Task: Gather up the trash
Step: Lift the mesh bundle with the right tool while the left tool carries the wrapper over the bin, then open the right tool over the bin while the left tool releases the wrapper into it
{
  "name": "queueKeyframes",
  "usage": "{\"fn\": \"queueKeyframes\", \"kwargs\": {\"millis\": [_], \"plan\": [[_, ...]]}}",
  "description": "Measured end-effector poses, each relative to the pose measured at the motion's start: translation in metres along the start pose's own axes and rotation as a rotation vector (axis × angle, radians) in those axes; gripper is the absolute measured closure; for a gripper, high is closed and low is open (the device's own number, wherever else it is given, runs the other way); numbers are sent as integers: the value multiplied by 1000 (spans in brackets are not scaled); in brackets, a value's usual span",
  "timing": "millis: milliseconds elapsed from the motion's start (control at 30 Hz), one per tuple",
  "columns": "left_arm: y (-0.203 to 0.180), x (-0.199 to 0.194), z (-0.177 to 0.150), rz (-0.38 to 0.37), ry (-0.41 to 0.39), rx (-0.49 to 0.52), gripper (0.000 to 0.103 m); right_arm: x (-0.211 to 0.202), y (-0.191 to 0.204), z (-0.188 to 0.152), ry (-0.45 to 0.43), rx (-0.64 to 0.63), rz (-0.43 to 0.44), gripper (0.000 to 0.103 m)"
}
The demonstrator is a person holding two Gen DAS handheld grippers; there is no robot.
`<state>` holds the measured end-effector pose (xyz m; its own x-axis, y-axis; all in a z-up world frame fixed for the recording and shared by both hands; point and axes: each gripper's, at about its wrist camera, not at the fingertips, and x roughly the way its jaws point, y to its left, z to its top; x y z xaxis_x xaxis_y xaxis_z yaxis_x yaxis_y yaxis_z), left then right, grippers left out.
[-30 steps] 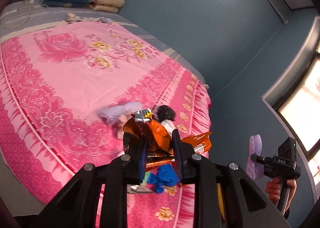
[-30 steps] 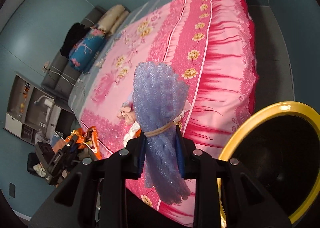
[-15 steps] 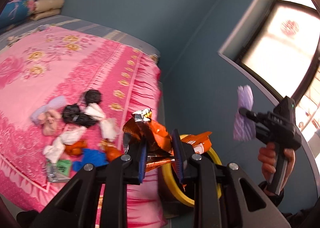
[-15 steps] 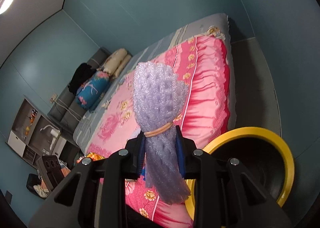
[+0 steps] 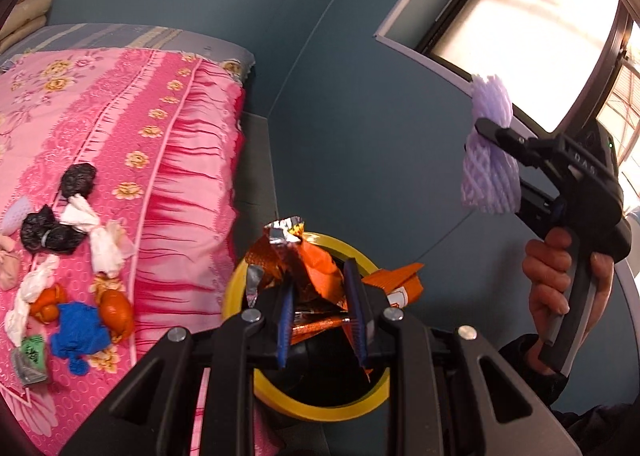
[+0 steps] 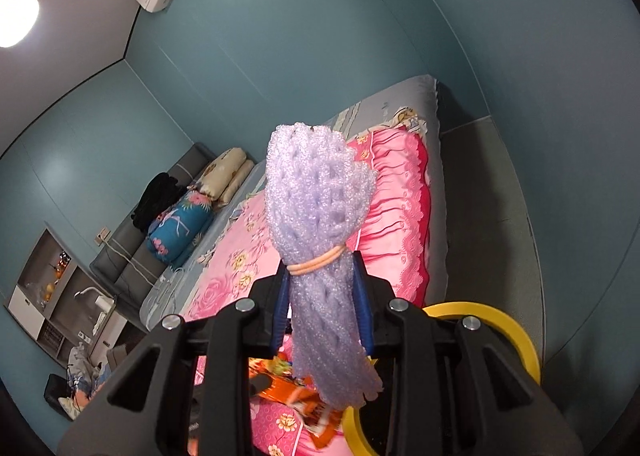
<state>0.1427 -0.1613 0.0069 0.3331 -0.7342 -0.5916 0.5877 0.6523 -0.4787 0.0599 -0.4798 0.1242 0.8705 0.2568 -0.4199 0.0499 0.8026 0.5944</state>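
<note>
2 light, crushable pieces of trash held over the bin.

The left gripper [image 5: 320, 312] is clamped on a crinkled orange foil snack wrapper [image 5: 304, 268], thin and slippery, best pinched at its bunched middle, above the yellow-rimmed black bin [image 5: 240, 284]; the right gripper [image 6: 322, 308] pinches a soft lilac foam net sleeve [image 6: 320, 196] just under its rubber band, where it is densest.

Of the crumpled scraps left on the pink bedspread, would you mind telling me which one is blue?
It is the blue wad near the bed's lower edge, between the orange scraps and the small green packet. The other scraps are black, white, orange or pinkish.
</note>
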Motion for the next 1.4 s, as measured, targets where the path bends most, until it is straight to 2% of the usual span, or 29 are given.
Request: {"fn": "queueKeyframes", "kwargs": {"millis": [300,367,433,500,533,633,800,867,1200,1400], "plan": [[-13,39,-11,-35,57,8,81,-4,-5,-2,-18,7,-11,73],[-15,40,-14,-38,61,8,77,-4,-5,-4,-24,14,-18,72],[-16,40,-14,-31,58,6,74,-5,-4,-4,-26,23,-14,68],[-17,39,-14,-37,55,6,72,-5,-5,-5,-33,28,-18,57],[-17,38,-14,-37,52,8,68,-6,-5,-5,-38,29,-22,57],[-17,35,-16,-35,41,4,52,-10,-5,-3,-54,30,-36,55],[-15,27,-16,-36,25,-7,43,-19,-8,-3,-79,37,-49,51],[-11,19,-16,-30,6,-11,35,-21,-7,-3,-82,36,-47,47],[12,-15,-14,17,-60,-42,31,-17,2,-1,-68,8,-29,43],[31,-43,-14,88,-117,-54,23,-6,18,-4,-34,-39,-19,42]]}}
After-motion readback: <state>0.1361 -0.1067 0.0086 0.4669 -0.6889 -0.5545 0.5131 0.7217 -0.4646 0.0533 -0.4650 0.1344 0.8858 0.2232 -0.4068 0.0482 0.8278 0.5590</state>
